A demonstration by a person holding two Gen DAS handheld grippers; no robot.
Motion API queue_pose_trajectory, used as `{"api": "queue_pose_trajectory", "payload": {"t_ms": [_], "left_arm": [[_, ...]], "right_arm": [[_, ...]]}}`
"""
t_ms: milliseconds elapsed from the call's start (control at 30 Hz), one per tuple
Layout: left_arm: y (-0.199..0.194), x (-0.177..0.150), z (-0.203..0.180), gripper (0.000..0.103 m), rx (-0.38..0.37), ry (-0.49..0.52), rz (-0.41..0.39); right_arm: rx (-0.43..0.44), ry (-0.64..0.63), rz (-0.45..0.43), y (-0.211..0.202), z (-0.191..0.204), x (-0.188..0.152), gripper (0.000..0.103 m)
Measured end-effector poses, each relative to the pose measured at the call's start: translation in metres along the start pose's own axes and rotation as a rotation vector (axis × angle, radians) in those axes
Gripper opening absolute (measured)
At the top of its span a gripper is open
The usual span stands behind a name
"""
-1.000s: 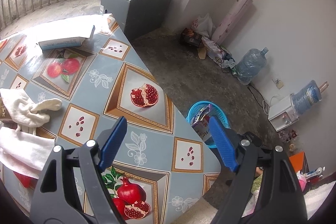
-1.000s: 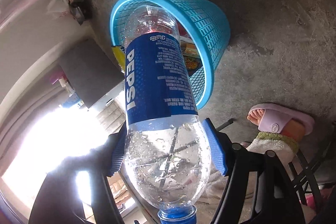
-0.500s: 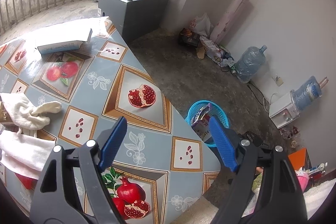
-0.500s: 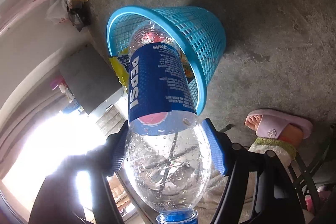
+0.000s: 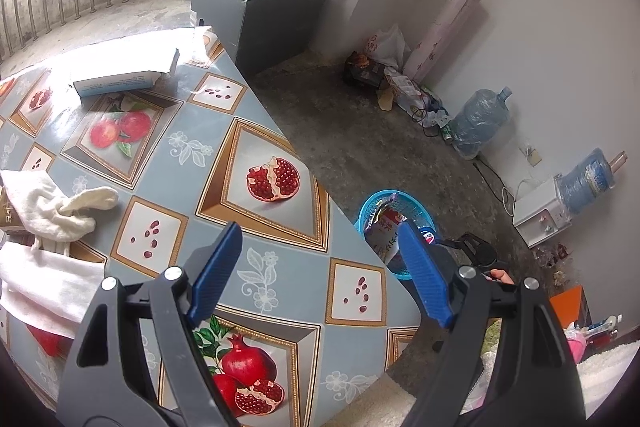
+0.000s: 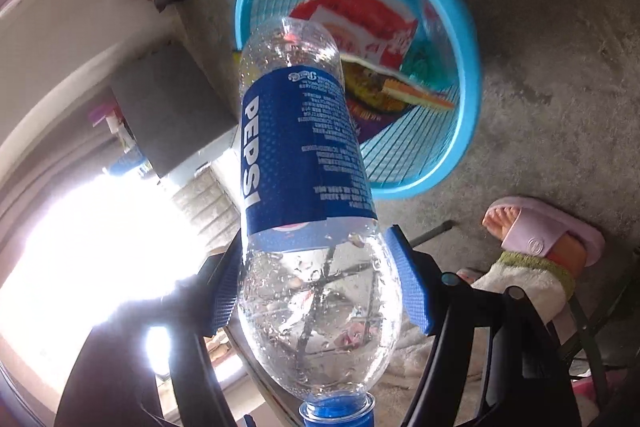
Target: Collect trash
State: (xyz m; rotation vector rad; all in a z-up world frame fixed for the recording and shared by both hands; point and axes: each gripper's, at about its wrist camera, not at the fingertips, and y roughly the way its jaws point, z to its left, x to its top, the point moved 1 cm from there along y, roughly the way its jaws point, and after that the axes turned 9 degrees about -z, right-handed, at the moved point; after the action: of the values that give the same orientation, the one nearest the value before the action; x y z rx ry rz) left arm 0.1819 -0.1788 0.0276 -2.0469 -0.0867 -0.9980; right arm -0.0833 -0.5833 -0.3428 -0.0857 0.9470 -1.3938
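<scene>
My right gripper (image 6: 316, 279) is shut on an empty clear Pepsi bottle (image 6: 304, 163) with a blue label, its base pointing down over the blue mesh trash basket (image 6: 468, 39) on the floor. The basket holds a red-and-white wrapper (image 6: 360, 23) and other packets. My left gripper (image 5: 320, 271) is open and empty above the table's front edge. In the left wrist view the basket (image 5: 370, 203) stands on the floor just past the table edge, and the right gripper's body (image 5: 476, 253) shows beside it, the bottle mostly hidden behind my left finger.
The table (image 5: 248, 267) has a fruit-pattern cloth, with a flat carton (image 5: 120, 79) at the far end and white cloths (image 5: 48, 211) at the left. A grey cabinet (image 5: 260, 15), water jugs (image 5: 480, 123) and a dispenser (image 5: 540, 215) line the wall. A slippered foot (image 6: 548, 231) stands near the basket.
The right gripper has swung with the bottle over the basket, so the basket's inside now shows. The left gripper has drifted slightly and stays open.
</scene>
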Motion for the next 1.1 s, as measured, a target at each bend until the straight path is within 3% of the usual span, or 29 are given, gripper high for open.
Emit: {"api": "queue_pose_trajectory", "payload": {"t_ms": [367, 633, 800, 867, 1100], "left_arm": [[0.006, -0.002, 0.006, 0.076, -0.005, -0.026, 0.011], [0.006, -0.005, 0.01, 0.076, -0.004, -0.034, 0.014], [-0.001, -0.005, 0.014, 0.076, -0.001, -0.038, -0.005], [-0.002, -0.005, 0.016, 0.076, 0.002, -0.043, -0.005], [-0.007, -0.002, 0.021, 0.076, 0.009, -0.051, -0.014]], "right_arm": [[-0.065, 0.069, 0.095, 0.024, -0.032, -0.057, 0.067], [-0.07, 0.166, 0.06, 0.021, -0.044, -0.054, 0.067], [0.01, 0.327, 0.003, 0.027, -0.032, -0.034, 0.069], [0.04, 0.365, -0.042, 0.03, -0.021, -0.024, 0.079], [0.141, 0.334, -0.056, 0.029, 0.021, -0.017, 0.085]]}}
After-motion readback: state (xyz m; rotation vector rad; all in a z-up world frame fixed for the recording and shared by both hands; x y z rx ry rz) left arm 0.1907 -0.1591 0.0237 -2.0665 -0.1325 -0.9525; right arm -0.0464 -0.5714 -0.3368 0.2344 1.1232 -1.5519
